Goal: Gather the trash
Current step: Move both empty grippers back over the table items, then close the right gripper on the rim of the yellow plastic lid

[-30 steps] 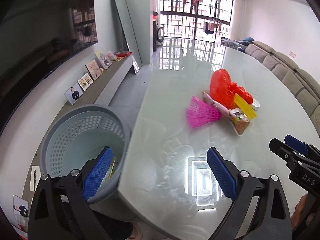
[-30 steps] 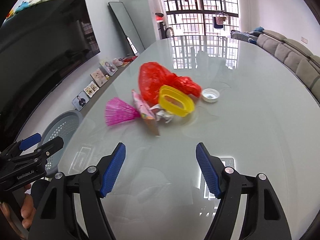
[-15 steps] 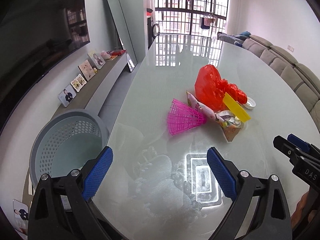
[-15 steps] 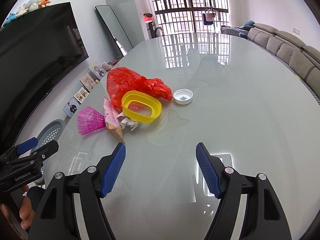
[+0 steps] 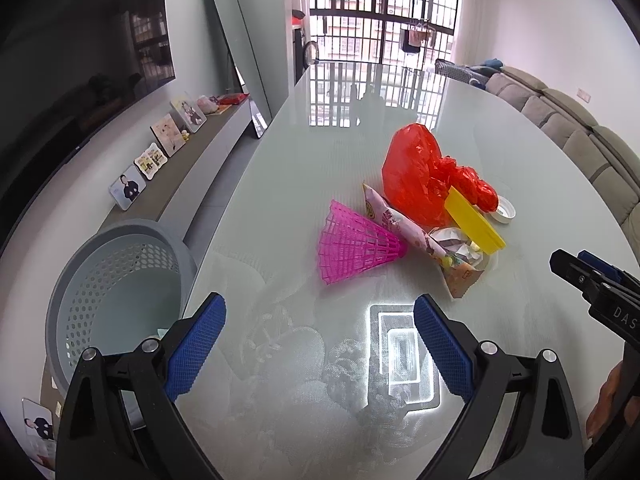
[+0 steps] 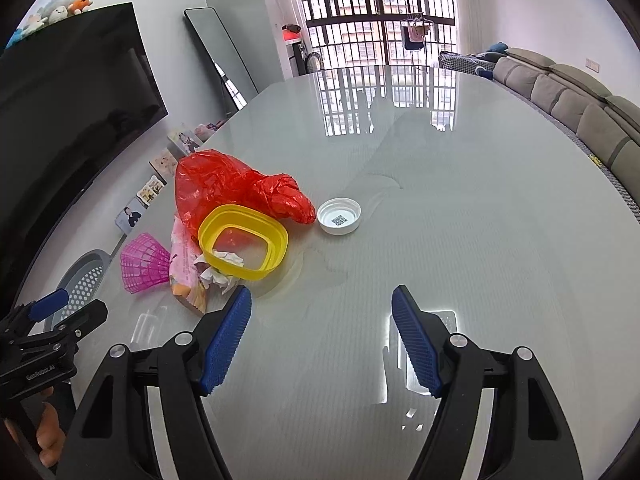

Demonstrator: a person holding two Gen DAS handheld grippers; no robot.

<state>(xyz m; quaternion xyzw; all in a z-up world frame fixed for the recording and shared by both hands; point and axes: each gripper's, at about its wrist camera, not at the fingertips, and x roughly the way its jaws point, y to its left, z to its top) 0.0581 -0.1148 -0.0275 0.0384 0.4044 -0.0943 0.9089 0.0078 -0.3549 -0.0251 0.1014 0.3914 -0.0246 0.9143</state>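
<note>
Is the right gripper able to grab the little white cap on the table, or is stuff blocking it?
Probably yes. The right gripper is open, and the white cap lies alone on bare table ahead, clear of the red bag.

1. The red bag (image 6: 224, 184) hides behind the yellow ring (image 6: 243, 242) at its bottom.
2. The bin (image 6: 82, 280) is mostly hidden by the table (image 6: 460, 240) edge in the right view.
3. The crumpled paper (image 6: 218, 270) is partly under the ring.
4. The cap's (image 6: 339, 216) print is too small to read.
</note>
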